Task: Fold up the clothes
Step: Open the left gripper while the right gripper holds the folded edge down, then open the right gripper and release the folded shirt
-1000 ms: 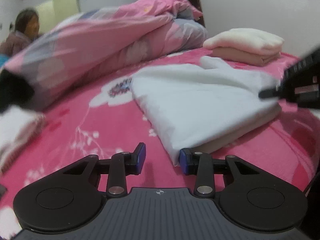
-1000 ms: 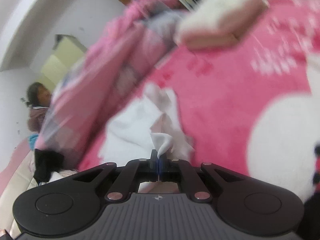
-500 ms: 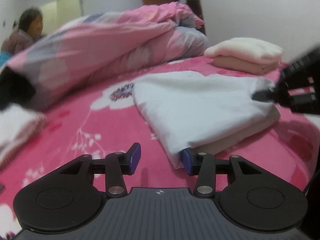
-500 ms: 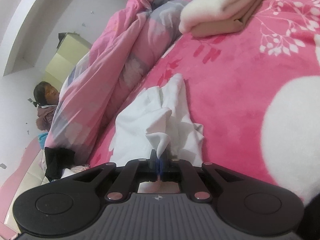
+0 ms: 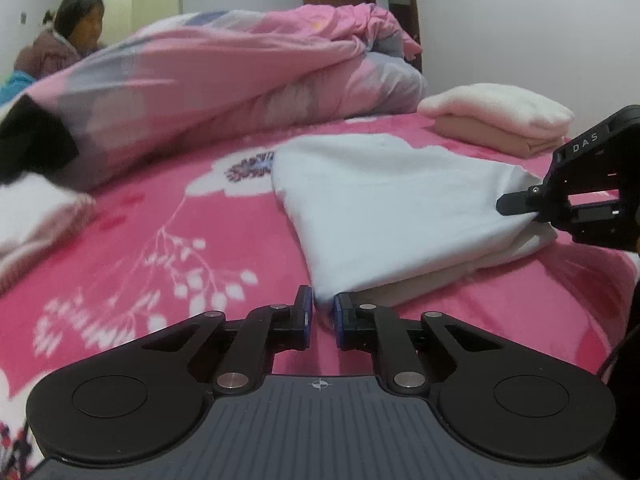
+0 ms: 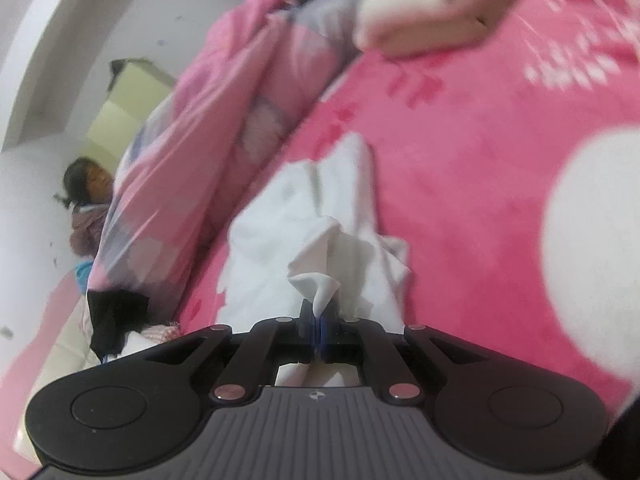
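Observation:
A white garment (image 5: 392, 208) lies folded on the pink flowered bedspread (image 5: 168, 240). My left gripper (image 5: 320, 312) is at its near corner, jaws a narrow gap apart with the corner between the blue pads, not pinched. My right gripper (image 6: 319, 320) is shut on the garment's other corner (image 6: 316, 284), which sticks up between its pads. In the left wrist view the right gripper (image 5: 516, 204) shows at the right, pinching the cloth's right end.
A rolled pink quilt (image 5: 224, 92) lies along the far side of the bed. A folded cream and beige stack (image 5: 500, 116) sits at the back right. A black and white garment (image 5: 28, 152) lies at left. A person (image 5: 64, 40) sits behind the quilt.
My left gripper's jaws have narrowed around the garment's near corner. My right gripper has kept hold of the other corner and drawn the cloth flatter.

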Action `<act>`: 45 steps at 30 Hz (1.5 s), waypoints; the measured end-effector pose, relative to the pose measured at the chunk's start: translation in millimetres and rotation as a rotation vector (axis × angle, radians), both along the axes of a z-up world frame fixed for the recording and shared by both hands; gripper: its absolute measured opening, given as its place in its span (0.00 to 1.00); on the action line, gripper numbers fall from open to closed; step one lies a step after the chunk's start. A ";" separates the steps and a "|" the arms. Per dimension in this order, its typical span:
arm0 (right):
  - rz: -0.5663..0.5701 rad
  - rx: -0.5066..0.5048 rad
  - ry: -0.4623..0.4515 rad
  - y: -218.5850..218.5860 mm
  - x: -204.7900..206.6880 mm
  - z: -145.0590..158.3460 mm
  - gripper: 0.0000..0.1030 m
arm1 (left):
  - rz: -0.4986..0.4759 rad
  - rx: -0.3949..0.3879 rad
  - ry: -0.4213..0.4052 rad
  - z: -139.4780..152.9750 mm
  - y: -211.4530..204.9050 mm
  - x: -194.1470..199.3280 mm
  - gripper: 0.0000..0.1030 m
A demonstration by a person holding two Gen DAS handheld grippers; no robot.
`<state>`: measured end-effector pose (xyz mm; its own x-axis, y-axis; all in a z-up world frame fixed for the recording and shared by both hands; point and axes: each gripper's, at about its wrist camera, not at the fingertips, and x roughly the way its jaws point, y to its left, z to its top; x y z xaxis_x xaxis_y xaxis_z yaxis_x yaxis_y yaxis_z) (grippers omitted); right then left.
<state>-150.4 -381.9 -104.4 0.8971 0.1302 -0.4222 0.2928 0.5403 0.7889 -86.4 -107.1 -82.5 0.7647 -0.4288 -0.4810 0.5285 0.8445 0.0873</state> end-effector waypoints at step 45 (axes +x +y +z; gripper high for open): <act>0.209 -0.741 0.076 55.4 13.1 15.2 0.04 | -0.169 -0.475 0.260 42.4 85.2 39.7 0.28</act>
